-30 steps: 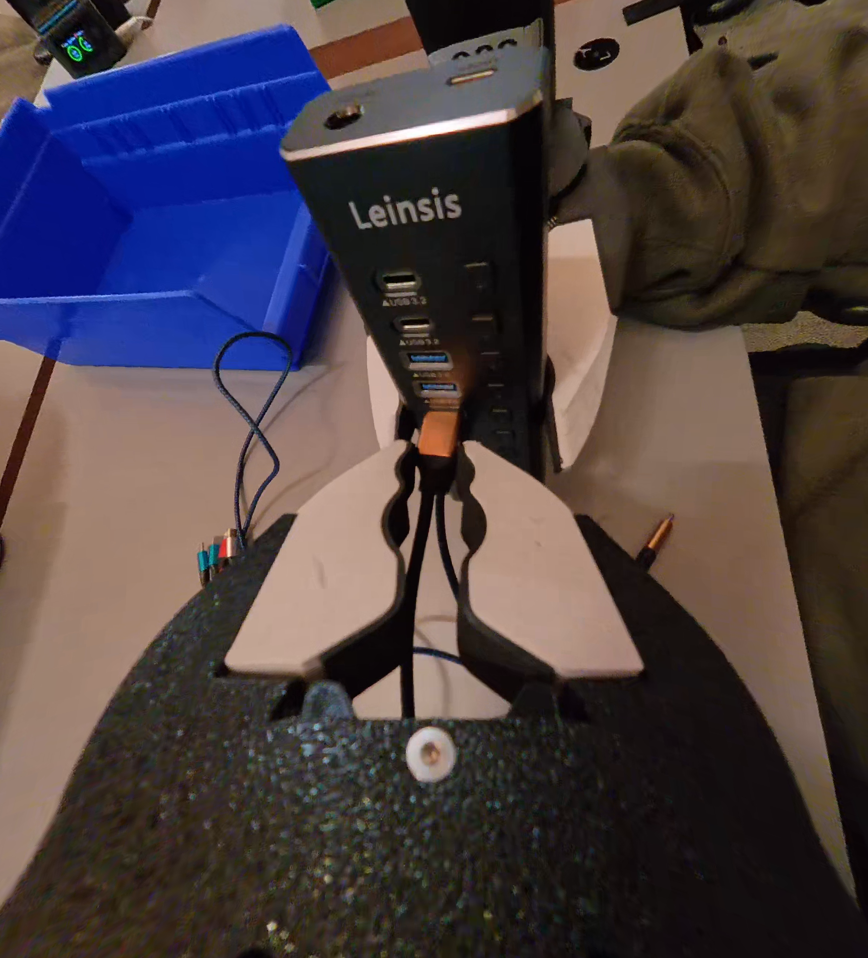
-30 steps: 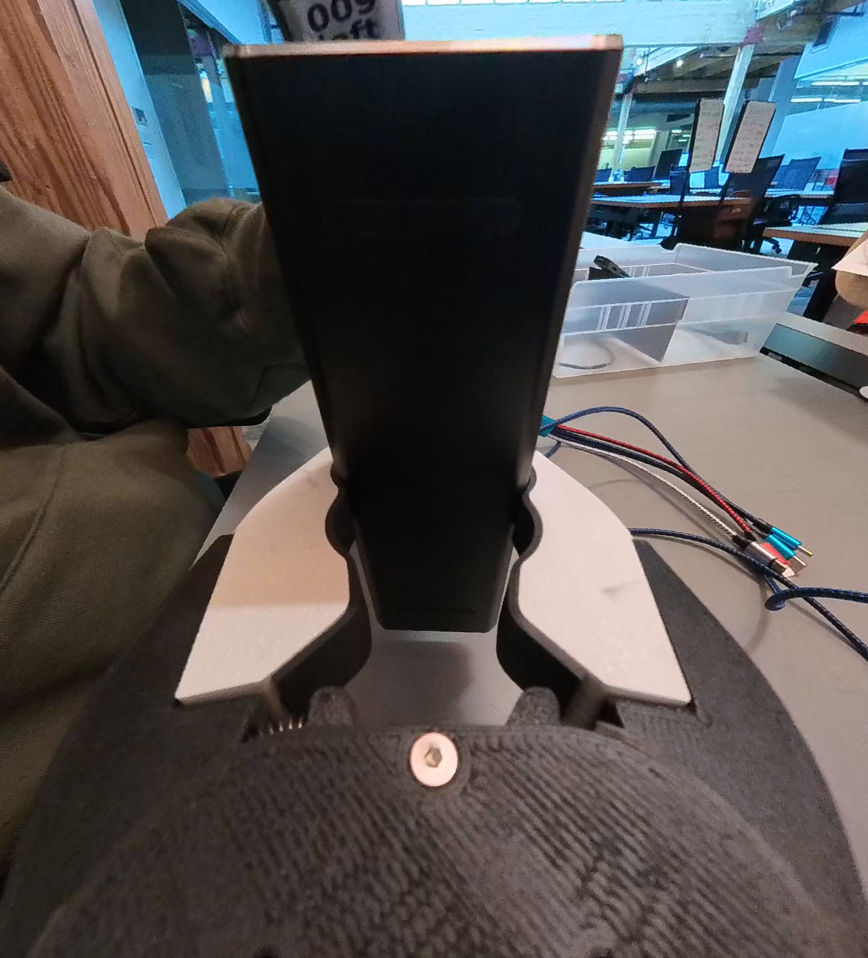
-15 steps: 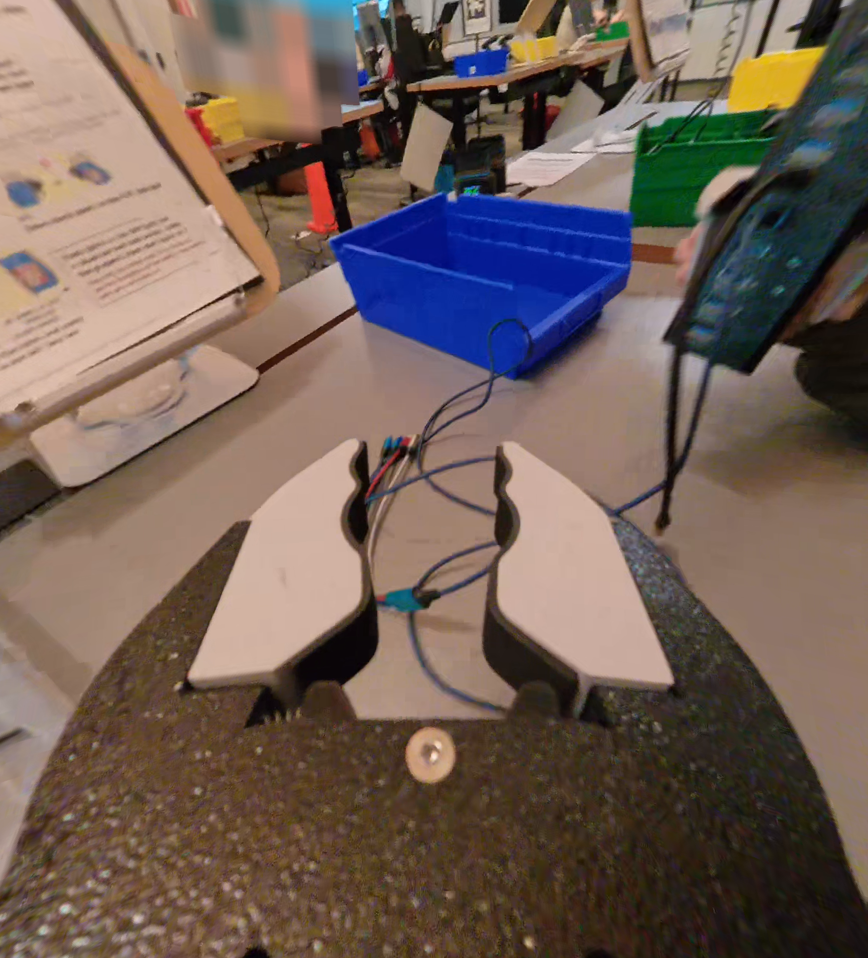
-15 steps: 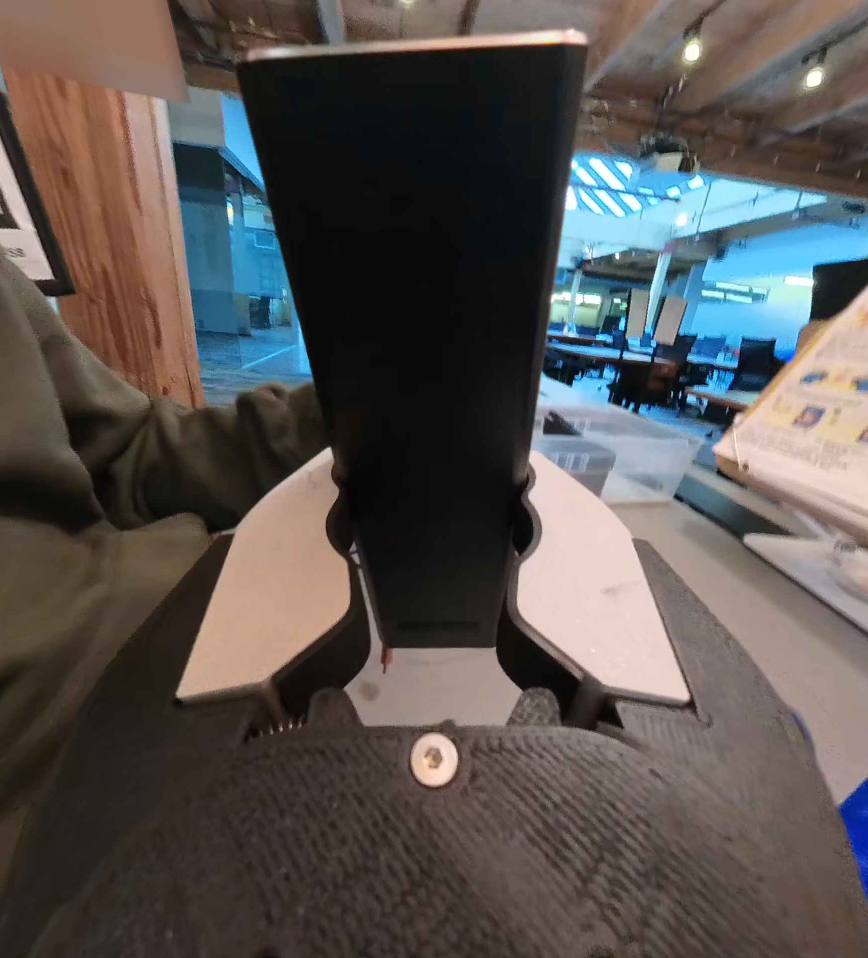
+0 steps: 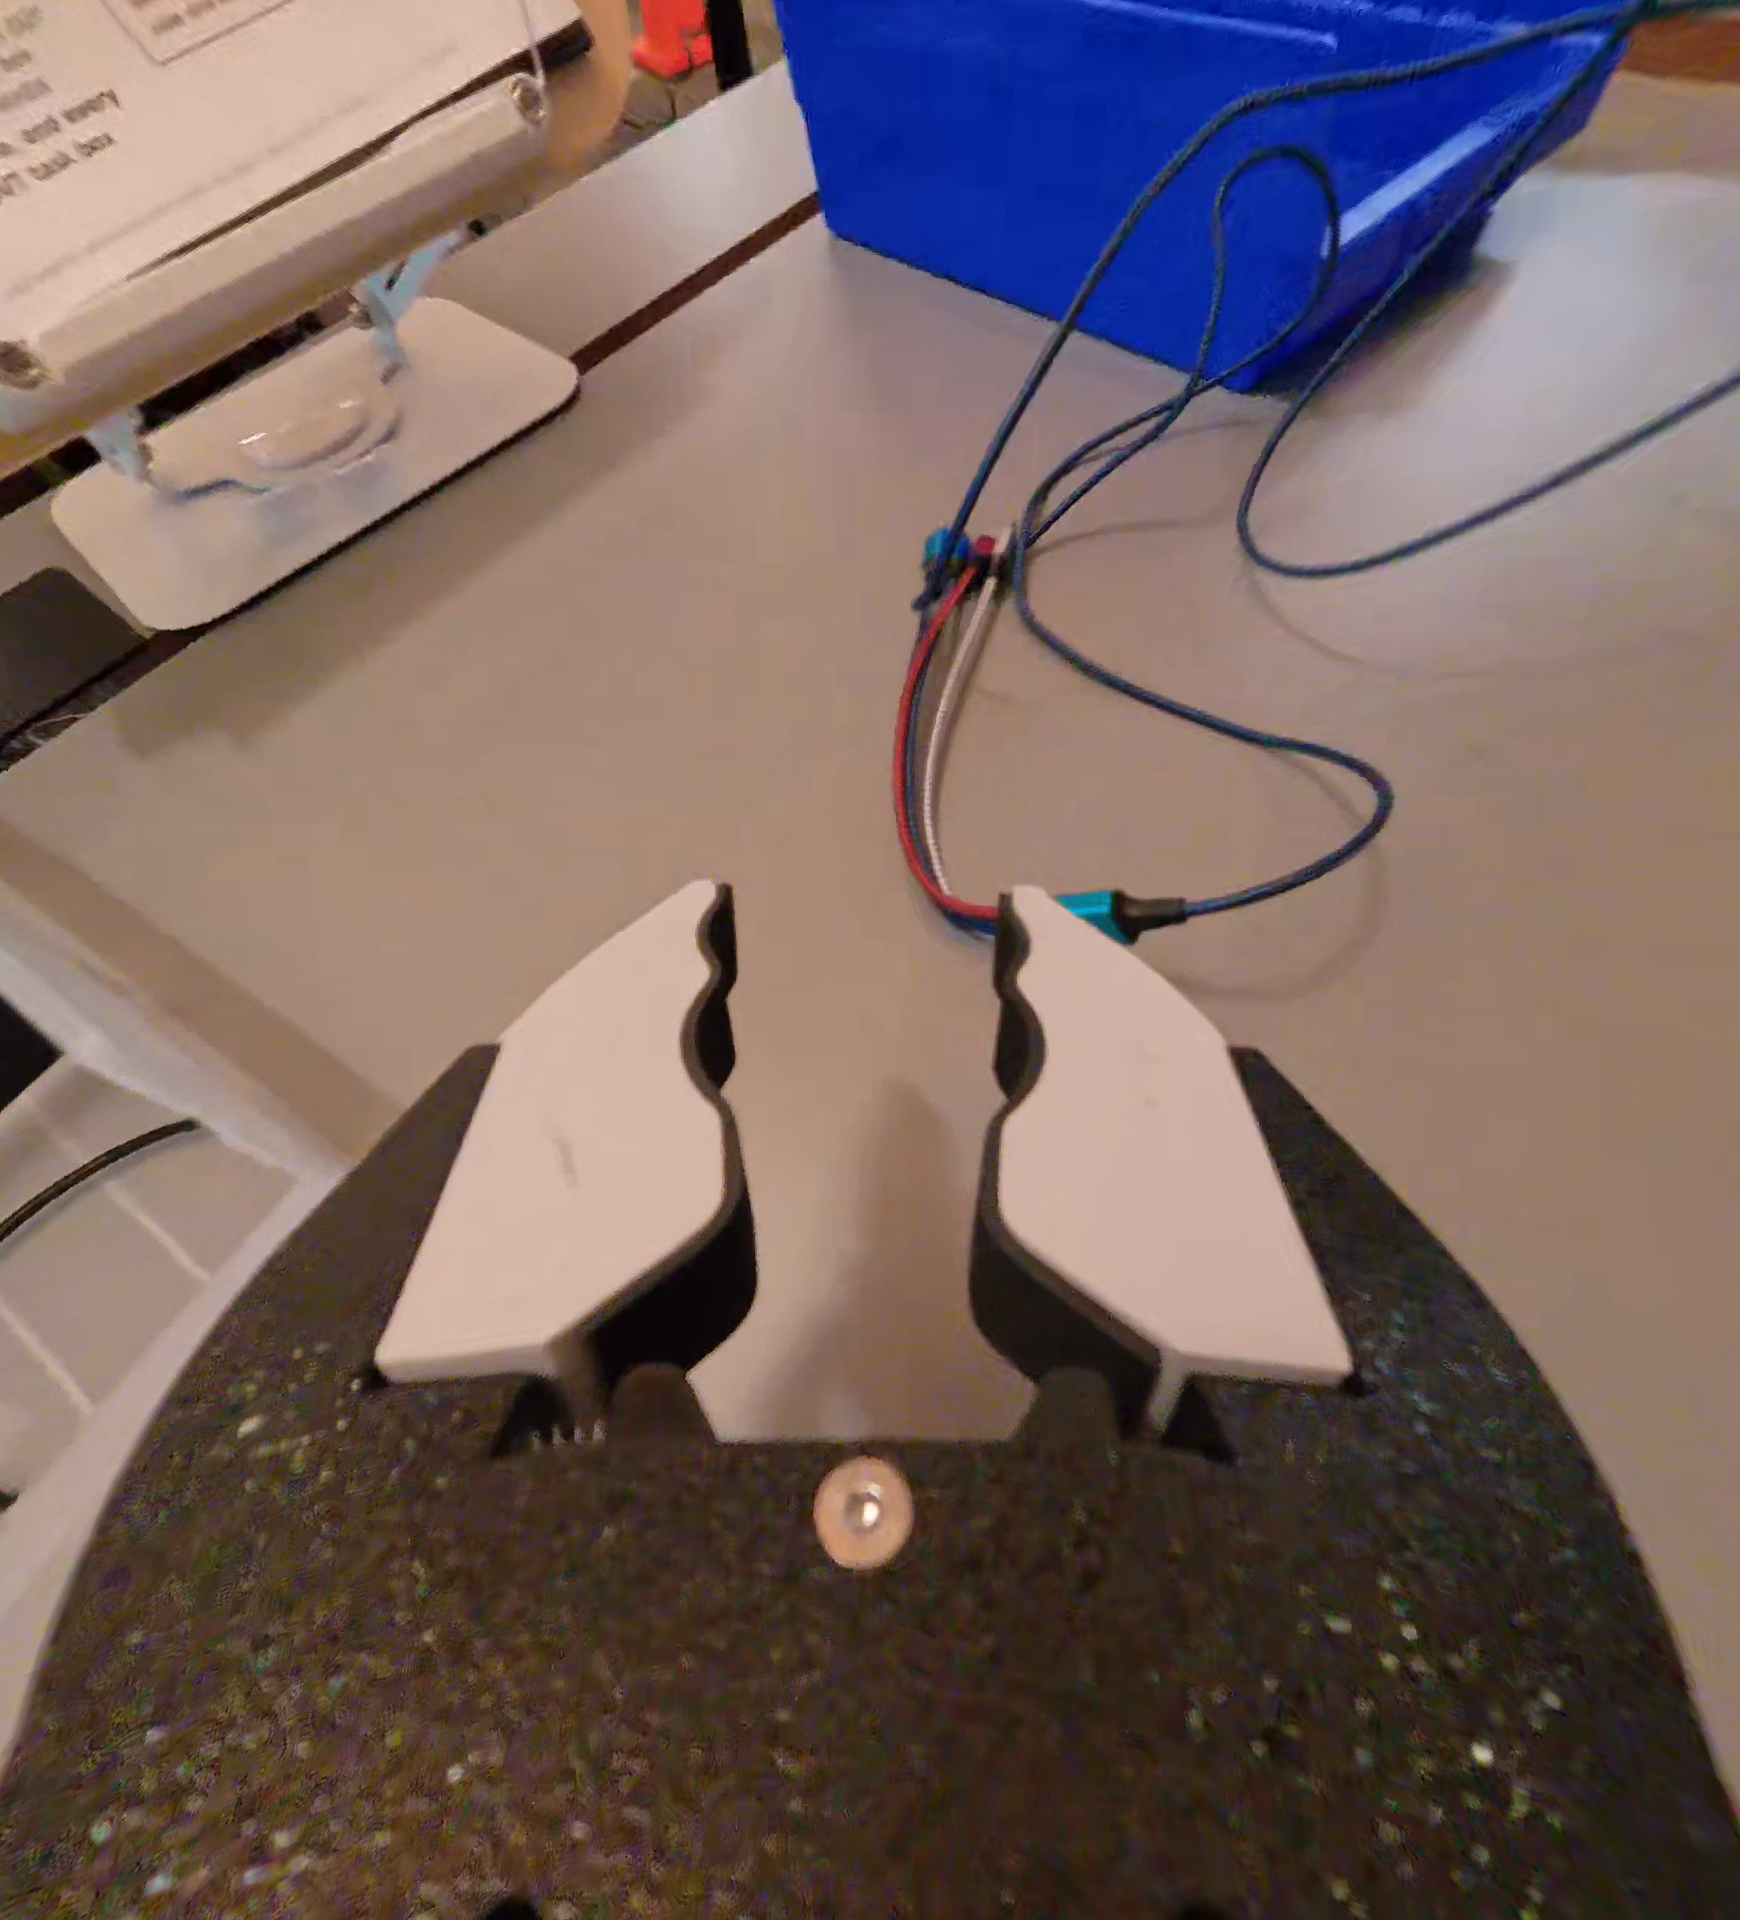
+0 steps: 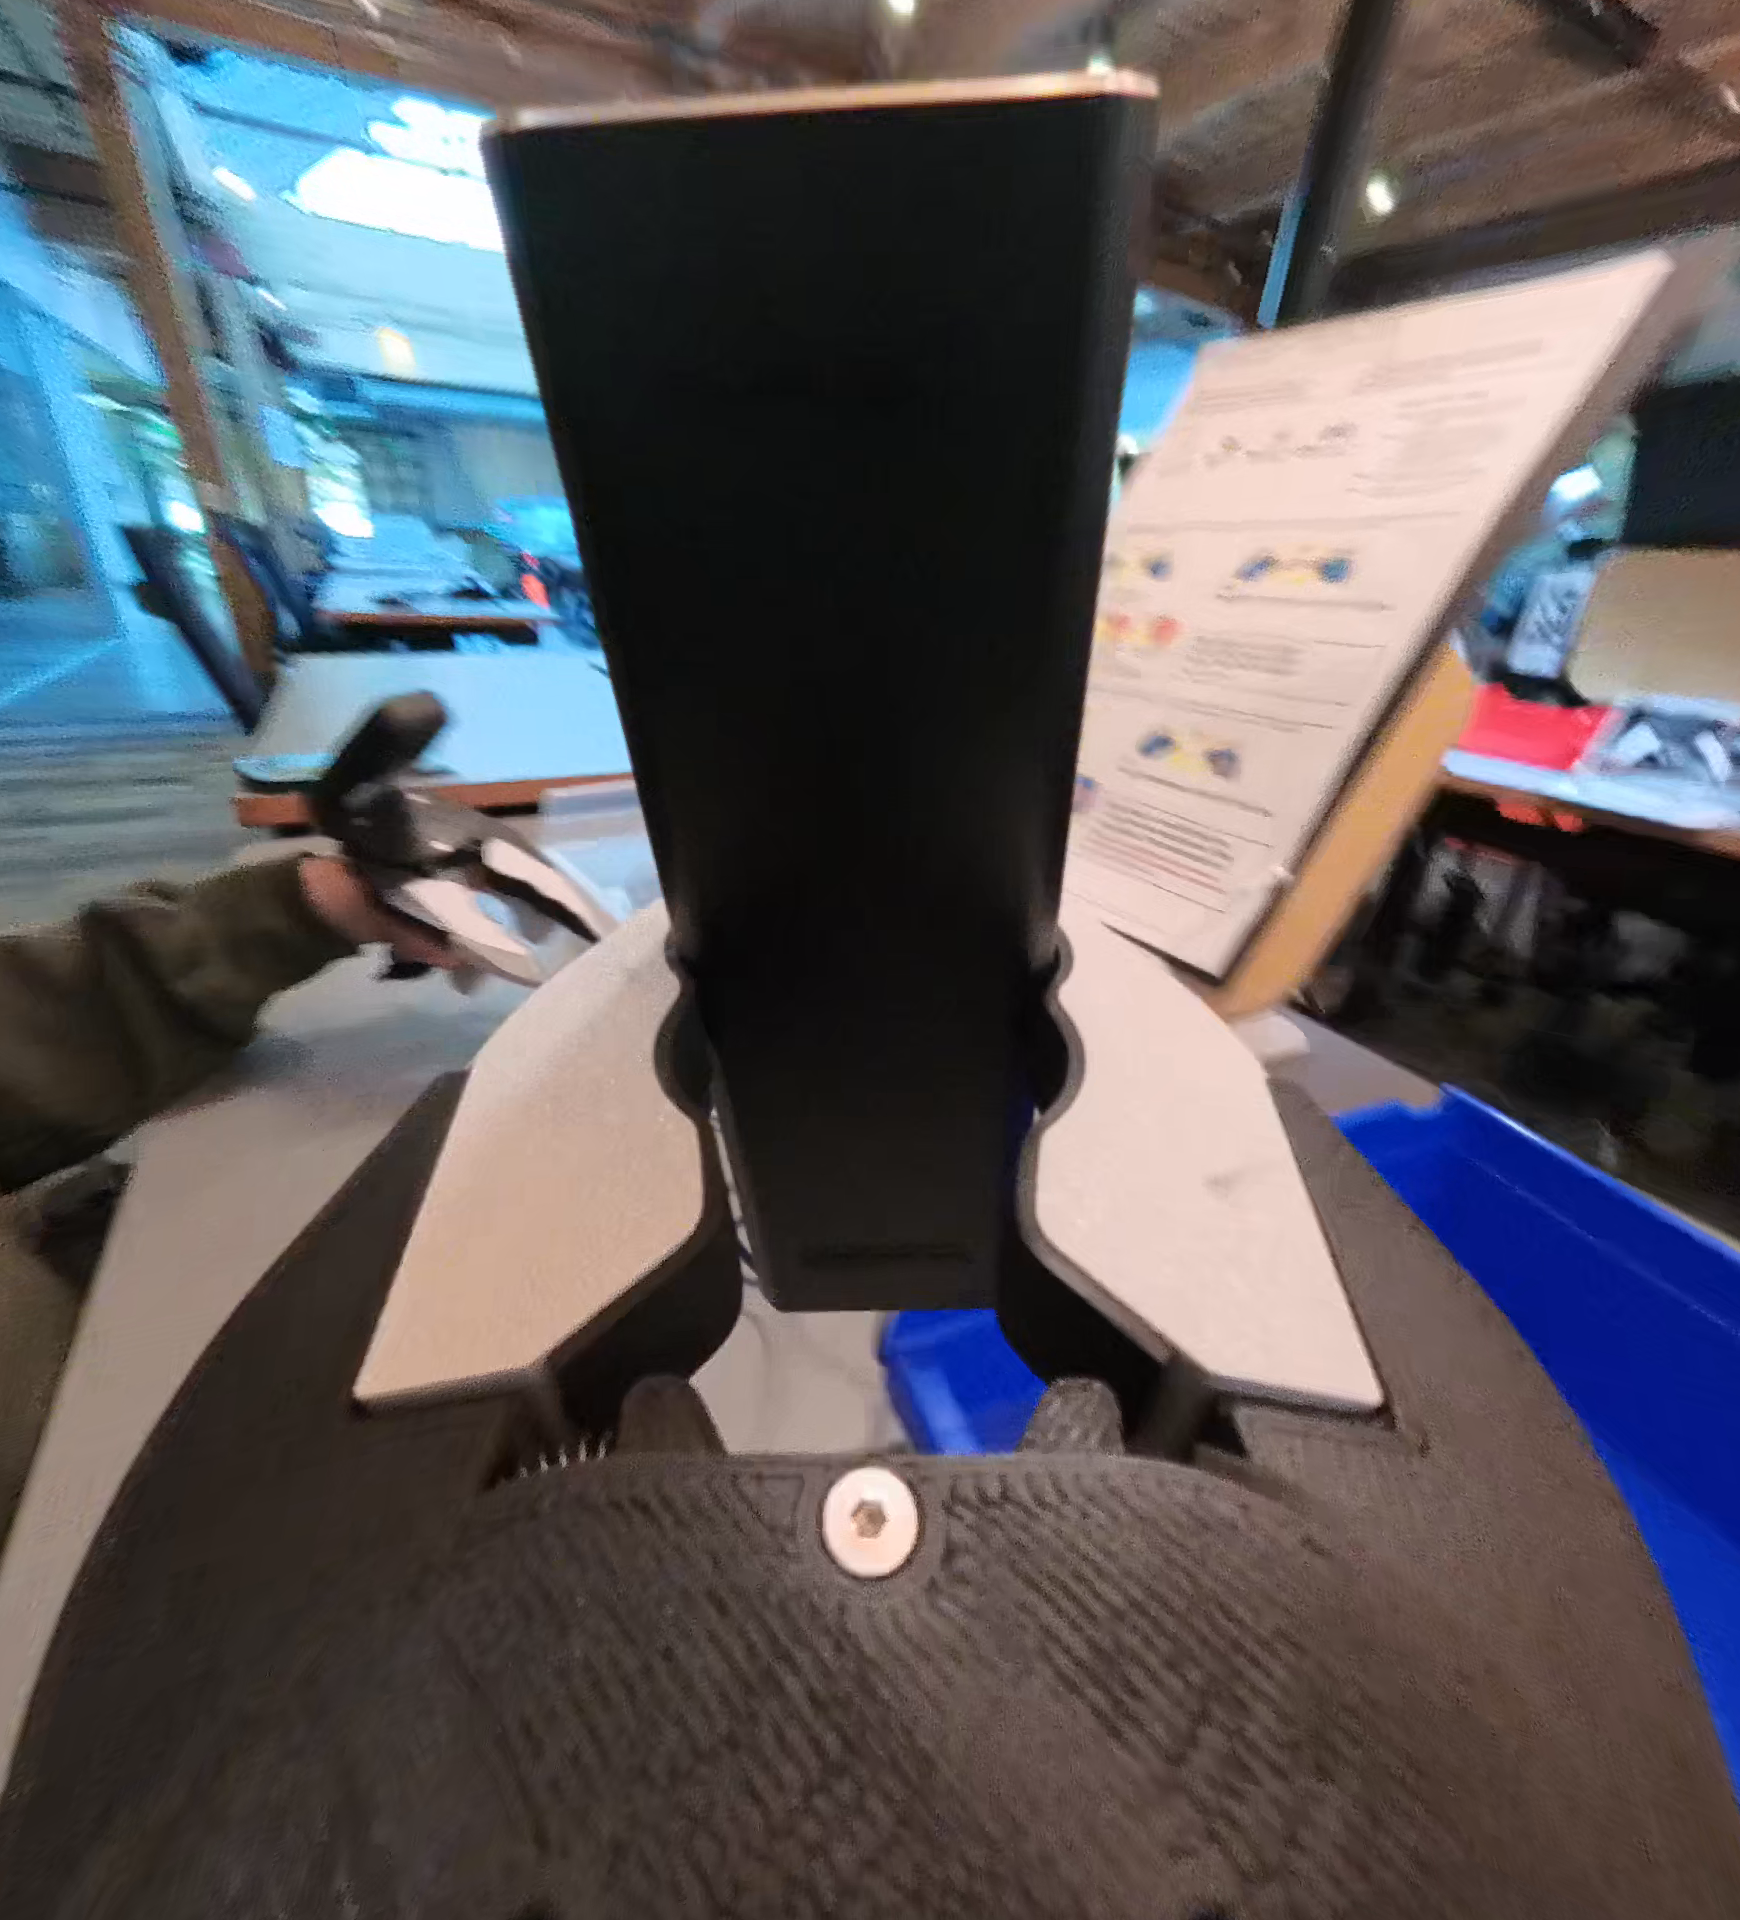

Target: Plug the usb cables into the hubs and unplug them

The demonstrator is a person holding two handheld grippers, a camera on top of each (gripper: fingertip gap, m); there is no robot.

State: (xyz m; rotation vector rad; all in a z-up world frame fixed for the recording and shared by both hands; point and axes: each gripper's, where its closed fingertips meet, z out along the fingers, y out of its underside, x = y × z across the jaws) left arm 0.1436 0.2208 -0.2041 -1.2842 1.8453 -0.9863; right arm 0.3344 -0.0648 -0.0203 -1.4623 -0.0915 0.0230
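My right gripper is shut on a tall black USB hub and holds it upright in the air; I see only its plain back. My left gripper is open and empty just above the grey table. A bundle of braided USB cables, blue, red and white, lies on the table just ahead and right of it. A teal connector sits by the right fingertip. Cable strands rise out of view at the top right. The left gripper also shows far off in the right wrist view.
A blue bin stands at the table's back right, also below the hub in the right wrist view. An instruction board on a stand is at the back left. A clear tray sits at the left edge. Spacing between my two grippers at the tips: around 40 centimetres.
My left gripper let go of the plug at the hub, opened and swung away down to the table near the cable bundle. My right gripper lifted the hub and turned toward the blue bin.
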